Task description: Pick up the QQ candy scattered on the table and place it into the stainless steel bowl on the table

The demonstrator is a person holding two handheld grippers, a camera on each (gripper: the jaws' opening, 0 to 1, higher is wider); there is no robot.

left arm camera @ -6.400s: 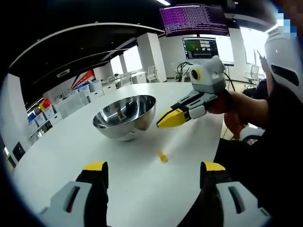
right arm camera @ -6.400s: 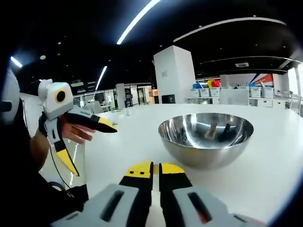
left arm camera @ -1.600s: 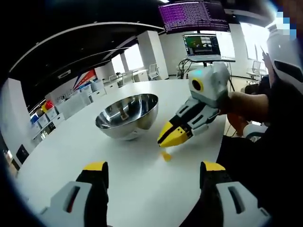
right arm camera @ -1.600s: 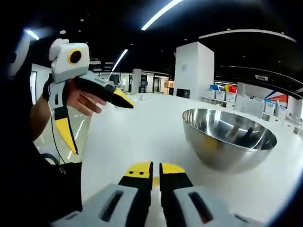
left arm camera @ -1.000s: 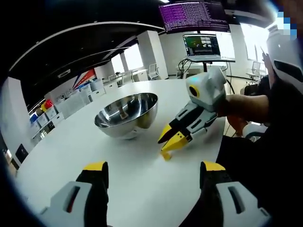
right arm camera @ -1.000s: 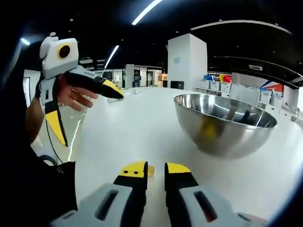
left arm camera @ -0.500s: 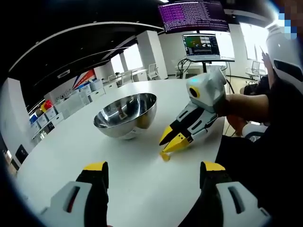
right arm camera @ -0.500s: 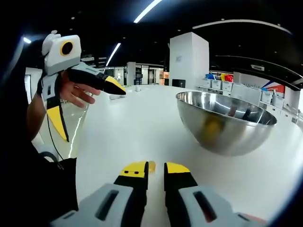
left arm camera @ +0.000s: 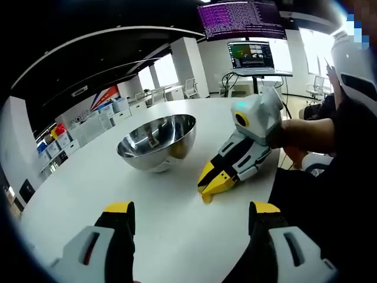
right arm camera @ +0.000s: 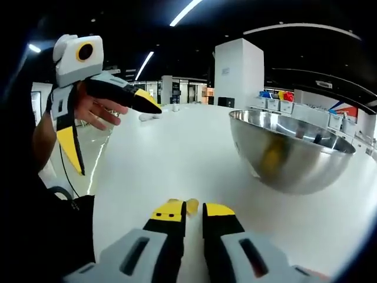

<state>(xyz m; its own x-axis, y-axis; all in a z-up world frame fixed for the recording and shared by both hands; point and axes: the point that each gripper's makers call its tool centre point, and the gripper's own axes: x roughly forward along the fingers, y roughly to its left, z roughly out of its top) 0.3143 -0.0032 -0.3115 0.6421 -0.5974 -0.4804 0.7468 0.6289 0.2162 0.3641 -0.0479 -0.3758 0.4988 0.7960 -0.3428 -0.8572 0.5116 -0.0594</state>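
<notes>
Risk: small yellow QQ candy [right arm camera: 191,205] may squirt sideways if your right gripper [right arm camera: 193,211] pinches off-centre on smooth white table [left arm camera: 177,236].

Candy sits bottom centre of right gripper view, in narrow gap between near-closed tips, closer to left tip. Grip not confirmed.

Shiny stainless steel bowl [right arm camera: 293,152] right of frame.

Your left gripper [left arm camera: 191,207] wide, empty.

Dim hall, bright ceiling strip lights [right arm camera: 187,12], glare on white table [left arm camera: 177,218], strong fisheye bending at edges

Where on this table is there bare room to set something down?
Bare white table lies left of the steel bowl and between the bowl and the left gripper. It's crowded where the right gripper meets the yellow candy.
</notes>
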